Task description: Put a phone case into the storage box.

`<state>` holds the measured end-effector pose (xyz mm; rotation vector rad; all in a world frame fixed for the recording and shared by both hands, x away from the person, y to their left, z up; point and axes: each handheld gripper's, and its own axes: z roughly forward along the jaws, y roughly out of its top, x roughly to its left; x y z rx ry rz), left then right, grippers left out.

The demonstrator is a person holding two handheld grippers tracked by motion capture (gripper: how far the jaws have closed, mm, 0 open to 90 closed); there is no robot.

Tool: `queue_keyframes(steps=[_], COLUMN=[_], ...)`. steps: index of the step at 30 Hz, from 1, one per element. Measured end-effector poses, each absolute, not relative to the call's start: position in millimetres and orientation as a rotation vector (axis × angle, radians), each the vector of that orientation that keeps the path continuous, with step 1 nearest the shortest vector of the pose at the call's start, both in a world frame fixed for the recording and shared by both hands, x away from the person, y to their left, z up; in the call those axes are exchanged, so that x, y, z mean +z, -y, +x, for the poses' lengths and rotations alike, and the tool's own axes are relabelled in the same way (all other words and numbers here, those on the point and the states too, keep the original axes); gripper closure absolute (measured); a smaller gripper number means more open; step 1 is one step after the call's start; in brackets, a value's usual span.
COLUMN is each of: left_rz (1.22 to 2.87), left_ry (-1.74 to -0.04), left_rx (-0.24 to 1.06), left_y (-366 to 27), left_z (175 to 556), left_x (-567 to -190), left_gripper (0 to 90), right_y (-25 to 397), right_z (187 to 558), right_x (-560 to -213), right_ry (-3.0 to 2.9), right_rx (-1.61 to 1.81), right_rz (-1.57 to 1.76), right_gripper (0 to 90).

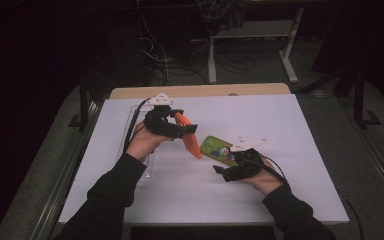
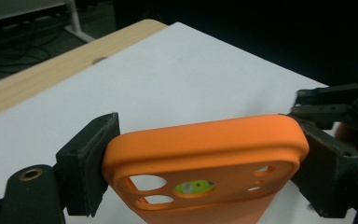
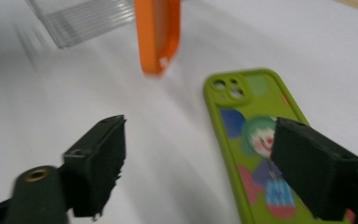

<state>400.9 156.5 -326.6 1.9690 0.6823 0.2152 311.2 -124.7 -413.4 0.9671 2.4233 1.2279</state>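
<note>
White tabletop (image 1: 280, 130). Clear plastic tray (image 1: 130, 125), far left. Green phone with cartoon print (image 1: 219, 149), flat, centre-right. Orange phone case (image 1: 190, 137), held aloft left of phone, pinched across its width by left hand-held gripper (image 1: 187, 129). Right hand-held gripper (image 1: 220, 171), spread, empty, near phone's near end. Advised: steady phone with right, lower case squarely, camera cut-out matched to lenses.

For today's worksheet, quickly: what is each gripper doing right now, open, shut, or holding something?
Left gripper: shut on the orange phone case, held above the table.
Right gripper: open, holding nothing, by the green phone case.
</note>
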Motion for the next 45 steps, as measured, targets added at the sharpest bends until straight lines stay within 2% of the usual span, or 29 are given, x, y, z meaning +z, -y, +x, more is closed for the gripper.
queue_keyframes(steps=[2,7,10,23,45], left_rz=[1.967,1.956,1.944,1.891,1.893], left_ry=[-0.691,-0.718,-0.739,-0.852,-1.030], left_rx=[0.232,0.282,0.309,0.441,0.573], left_y=[-161.6,-175.6,-186.8,-245.2,-289.2], left_z=[405.0,414.7,420.6,438.4,471.1], left_x=[-320.3,-304.5,-294.9,-268.6,-287.7], left_gripper=[16.1,16.0,16.0,15.9,15.8], right_y=[131.6,152.3,162.5,188.3,192.3], right_z=[309.2,306.1,300.9,287.1,284.0], right_x=[-413.8,-416.9,-419.9,-436.5,-441.7], right_ry=[-2.413,-2.408,-2.386,-2.418,-2.438], right_rx=[1.212,1.193,1.187,1.196,1.173], right_rz=[1.002,1.021,1.056,1.049,1.069], right_gripper=[12.2,1.8,0.4,0.0,0.0])
